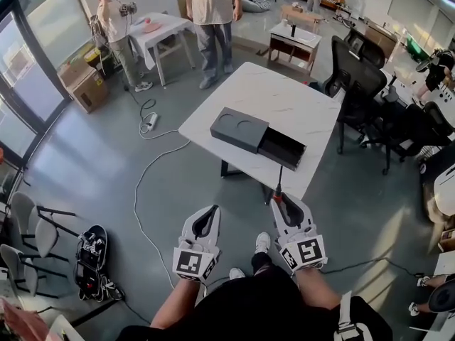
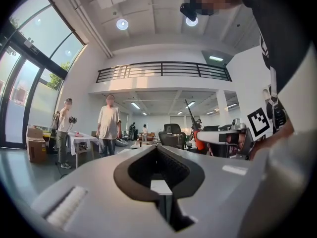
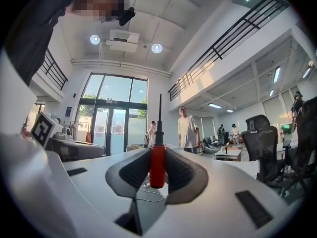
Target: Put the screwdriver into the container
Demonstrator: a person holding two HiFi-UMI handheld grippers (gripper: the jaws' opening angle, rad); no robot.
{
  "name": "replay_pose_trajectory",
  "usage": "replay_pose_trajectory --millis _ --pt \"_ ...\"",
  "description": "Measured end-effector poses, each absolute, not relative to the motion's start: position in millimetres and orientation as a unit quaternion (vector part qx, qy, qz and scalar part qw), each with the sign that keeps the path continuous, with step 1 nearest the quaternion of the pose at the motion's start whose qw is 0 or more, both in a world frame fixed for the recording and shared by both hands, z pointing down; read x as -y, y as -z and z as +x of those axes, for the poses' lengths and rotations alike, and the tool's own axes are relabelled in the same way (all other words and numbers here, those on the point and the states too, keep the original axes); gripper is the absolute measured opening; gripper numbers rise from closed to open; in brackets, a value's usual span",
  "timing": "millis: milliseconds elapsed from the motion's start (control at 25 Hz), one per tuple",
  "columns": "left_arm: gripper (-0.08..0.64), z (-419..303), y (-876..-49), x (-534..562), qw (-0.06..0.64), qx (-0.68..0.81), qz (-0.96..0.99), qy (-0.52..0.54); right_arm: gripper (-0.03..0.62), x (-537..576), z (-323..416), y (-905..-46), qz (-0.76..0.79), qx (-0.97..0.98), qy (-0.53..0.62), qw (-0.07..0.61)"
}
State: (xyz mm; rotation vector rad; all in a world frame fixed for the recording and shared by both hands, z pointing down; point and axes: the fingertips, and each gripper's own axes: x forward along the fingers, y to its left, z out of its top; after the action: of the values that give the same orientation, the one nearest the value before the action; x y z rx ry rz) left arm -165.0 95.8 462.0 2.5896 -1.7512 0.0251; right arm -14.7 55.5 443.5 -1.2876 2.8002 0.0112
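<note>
Right now the right gripper (image 1: 283,203) is clamping the red handle of the screwdriver (image 1: 279,190) between its black pads, and the right gripper view is showing that handle (image 3: 157,163) standing upright between the two jaws, with the thin dark shaft rising out past the tips. The jaws are sitting part-way apart, pressing on the handle from both sides. The left gripper (image 1: 207,217) is hovering just beside it, level with it, carrying nothing; in the left gripper view its jaws (image 2: 157,158) are bowing into a loop and meeting at the tips. Both grippers are hanging over the grey floor (image 1: 99,169), above the person's white shoes (image 1: 262,241), just short of the near edge of the white table (image 1: 291,101). The screwdriver's shaft is pointing towards that edge, well apart from the container (image 1: 239,128), a dark grey box lying on the table with two round recesses in its top. Its drawer (image 1: 282,148) is standing pulled out on the side facing the right gripper, and is showing a dark inside. Farther out, a white cable (image 1: 142,190) is trailing across the floor to a power strip (image 1: 149,123), black office chairs (image 1: 355,69) are crowding the table's right side, and two people (image 1: 211,20) are standing beyond it near a smaller white table (image 1: 165,28)
</note>
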Motion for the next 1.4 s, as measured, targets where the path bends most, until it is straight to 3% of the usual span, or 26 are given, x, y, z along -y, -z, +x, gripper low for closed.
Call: replay_pose_trajectory --millis 840,1400 --pt "0.009 -111 -455 80 0.011 0.565 0.825 -0.023 0.098 105 30 -456 -0.395 -0.918 -0.016 0.019" --pt "0.009 -94 -440 125 0.003 0.564 0.826 -0.025 0.098 163 48 -479 -0.395 -0.919 -0.009 0.006"
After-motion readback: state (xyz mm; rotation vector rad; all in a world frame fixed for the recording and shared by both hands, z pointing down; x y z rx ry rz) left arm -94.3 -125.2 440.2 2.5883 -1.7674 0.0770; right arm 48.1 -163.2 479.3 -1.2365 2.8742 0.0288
